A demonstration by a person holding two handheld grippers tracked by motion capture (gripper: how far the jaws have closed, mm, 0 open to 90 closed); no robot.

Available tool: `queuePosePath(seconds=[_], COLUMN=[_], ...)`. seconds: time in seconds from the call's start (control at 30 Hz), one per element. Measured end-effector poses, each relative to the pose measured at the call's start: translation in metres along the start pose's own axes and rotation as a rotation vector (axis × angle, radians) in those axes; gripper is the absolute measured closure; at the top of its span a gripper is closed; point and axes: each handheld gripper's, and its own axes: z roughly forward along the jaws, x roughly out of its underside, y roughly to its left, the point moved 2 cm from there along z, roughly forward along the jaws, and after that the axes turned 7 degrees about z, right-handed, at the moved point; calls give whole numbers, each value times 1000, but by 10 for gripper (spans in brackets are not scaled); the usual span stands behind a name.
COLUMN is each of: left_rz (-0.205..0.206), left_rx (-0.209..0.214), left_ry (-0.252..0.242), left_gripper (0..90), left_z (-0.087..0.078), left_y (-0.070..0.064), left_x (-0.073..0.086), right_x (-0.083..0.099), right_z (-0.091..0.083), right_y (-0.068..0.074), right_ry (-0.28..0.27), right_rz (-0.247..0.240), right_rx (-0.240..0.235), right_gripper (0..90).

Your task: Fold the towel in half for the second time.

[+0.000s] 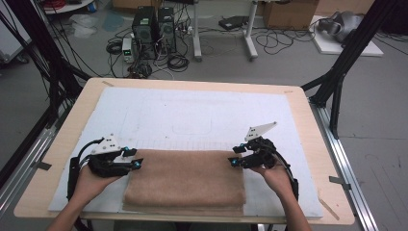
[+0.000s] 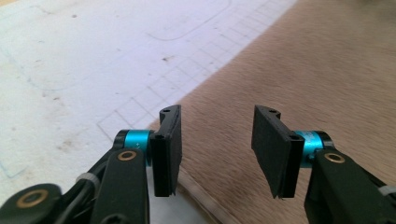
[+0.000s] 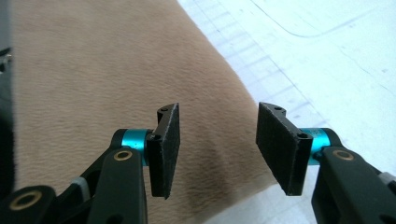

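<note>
A folded brown towel lies on the white mat near the table's front edge. My left gripper hovers at the towel's far left corner, open, with nothing between its jaws. In the left gripper view the gripper straddles the towel's edge. My right gripper sits at the towel's far right corner, also open and empty. In the right gripper view that gripper hangs over the towel close to its right edge.
The white mat with faint drawn outlines and a grid covers most of the wooden table. Black frame struts stand at both sides. Computers, cables and boxes sit on the floor beyond the far edge.
</note>
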Motion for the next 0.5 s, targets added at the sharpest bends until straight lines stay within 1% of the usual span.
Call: queuePosePath(seconds=[0.03, 0.1, 0.13, 0.17, 0.2, 0.23, 0.27, 0.3, 0.33, 0.4, 0.43, 0.47, 0.5], left_rz=[0, -16, -22, -32, -42, -37, -38, -43, -34, -44, -44, -45, -60], left_rx=[-8, -23, -38, -46, -60, -77, -83, -75, -73, -64, -61, -58, -49], left_ry=[5, 13, 17, 25, 29, 36, 37, 36, 45, 62, 71, 77, 79], left_gripper=[518, 515, 508, 503, 489, 476, 474, 467, 465, 458, 453, 450, 442], left_z=[3, 9, 11, 14, 17, 19, 22, 25, 27, 32, 33, 34, 35], left_y=[3, 10, 13, 16, 18, 19, 19, 19, 19, 20, 21, 22, 23], left_x=[0, 1, 2, 2, 2, 1, 1, 0, 1, 2, 3, 4, 5], right_x=[0, 1, 2, 2, 3, 3, 3, 3, 4, 4, 5, 6, 6], right_z=[1, 3, 4, 5, 5, 6, 6, 7, 7, 9, 10, 11, 13], right_y=[-2, -6, -9, -11, -13, -15, -16, -17, -18, -20, -22, -22, -22], right_ry=[-1, 8, 7, 8, 11, 12, 15, 17, 18, 28, 31, 38, 42], right_rz=[9, 20, 22, 36, 42, 51, 52, 55, 55, 64, 61, 66, 60], right_rx=[14, 29, 37, 48, 49, 48, 53, 66, 67, 70, 60, 51, 52], right_gripper=[450, 443, 426, 417, 416, 416, 417, 421, 422, 432, 461, 465, 465])
